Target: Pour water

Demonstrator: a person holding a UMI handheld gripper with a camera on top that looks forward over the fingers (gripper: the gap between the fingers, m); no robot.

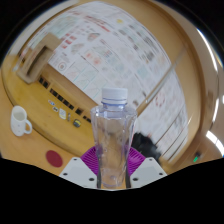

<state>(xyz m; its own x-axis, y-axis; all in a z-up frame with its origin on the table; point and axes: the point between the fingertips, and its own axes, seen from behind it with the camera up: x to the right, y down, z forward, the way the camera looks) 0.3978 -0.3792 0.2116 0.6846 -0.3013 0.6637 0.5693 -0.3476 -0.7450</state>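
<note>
Item: clear plastic bottle (112, 140), upright, white screw cap (114, 95) in place, ribbed body, contents transparent. Position: between the two fingers of the gripper (112, 172), its lower body set against the purple pads (93, 160), which show on both sides of it. Gripper state: both fingers press on the bottle's sides with no gap seen at either side; the claw pinches the bottle.

Surroundings, given from the bottle:
- Wooden table (40, 100), light brown, lying beyond and beneath the bottle.
- Large printed sheet (110, 45), pale with rows of small coloured pictures and text, spread on the table well beyond the bottle's cap.
- White cup (20, 121), small, standing on the table well off to the bottle's left.
- Beige box (32, 62), beyond the cup, near the sheet's left border.
- Row of small coloured items (62, 103), too small to identify, lying along the sheet's near border, to the left of the bottle's cap.
- Dark object (152, 143), just to the right behind the bottle; kind cannot be told.
</note>
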